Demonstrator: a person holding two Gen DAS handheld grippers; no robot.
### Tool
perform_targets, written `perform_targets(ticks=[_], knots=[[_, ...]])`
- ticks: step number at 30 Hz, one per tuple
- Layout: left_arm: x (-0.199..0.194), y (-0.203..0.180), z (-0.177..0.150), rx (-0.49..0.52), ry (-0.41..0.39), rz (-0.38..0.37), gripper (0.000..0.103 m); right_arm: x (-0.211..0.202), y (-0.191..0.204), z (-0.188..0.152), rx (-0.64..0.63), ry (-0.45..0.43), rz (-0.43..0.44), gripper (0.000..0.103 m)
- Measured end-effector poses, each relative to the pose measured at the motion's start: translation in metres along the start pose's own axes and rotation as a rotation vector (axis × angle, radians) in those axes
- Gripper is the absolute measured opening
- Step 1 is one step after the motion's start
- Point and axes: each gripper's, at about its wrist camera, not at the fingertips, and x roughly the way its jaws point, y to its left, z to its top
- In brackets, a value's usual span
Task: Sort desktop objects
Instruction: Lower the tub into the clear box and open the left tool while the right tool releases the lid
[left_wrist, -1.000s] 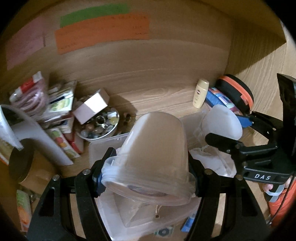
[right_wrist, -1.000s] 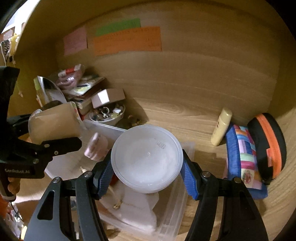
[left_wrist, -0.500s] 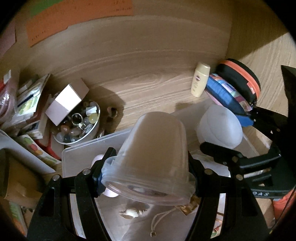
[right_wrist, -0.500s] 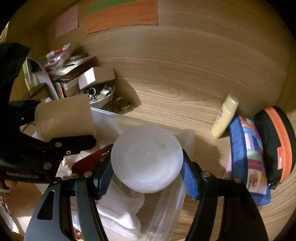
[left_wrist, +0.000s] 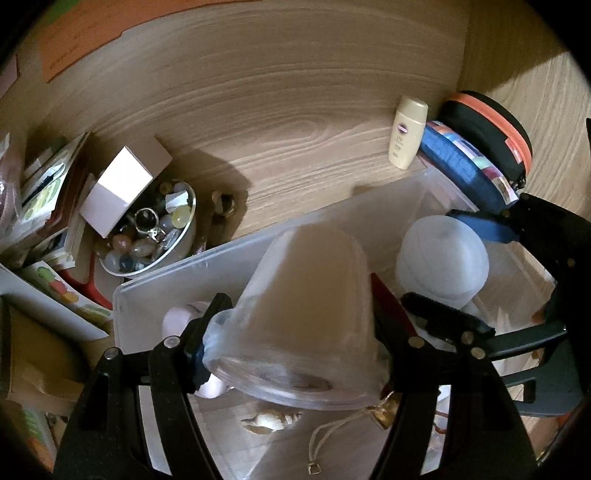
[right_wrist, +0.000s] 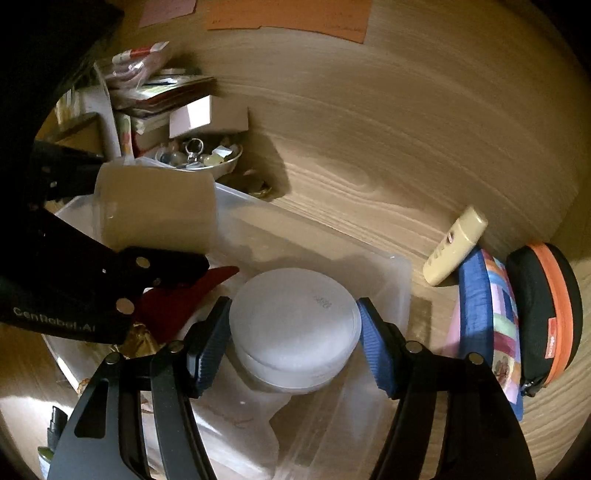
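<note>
Both tongs now sit lower over the clear bin (left_wrist: 236, 254) than before. Left tongs (left_wrist: 295, 334) clamp a translucent cup (left_wrist: 306, 314) by its rim; right tongs (right_wrist: 293, 338) squeeze a frosted round tub (right_wrist: 295, 325), both above the bin on the tabletop (right_wrist: 369, 147).

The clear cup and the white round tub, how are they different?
The clear cup is see-through and tapered; the white round tub is frosted white and squat. The cup lies tipped, its mouth toward the camera, in the left gripper; the tub sits between the right gripper pads with its flat round face showing. Both are plastic and hang over the clear bin.
</note>
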Motion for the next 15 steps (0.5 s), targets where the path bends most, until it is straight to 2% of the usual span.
perform_targets(ticks=[4, 8, 15], knots=[[0.001, 0.004, 0.001, -0.015, 0.002, -0.005, 0.070, -0.001, 0.003, 0.001, -0.016, 0.003, -0.017, 0.064], [0.001, 0.002, 0.001, -0.004, 0.003, 0.021, 0.070, -0.001, 0.005, 0.003, -0.016, -0.004, -0.027, 0.067], [-0.010, 0.002, -0.001, -0.014, -0.022, 0.067, 0.072, -0.004, 0.007, 0.002, -0.010, -0.031, -0.053, 0.080]])
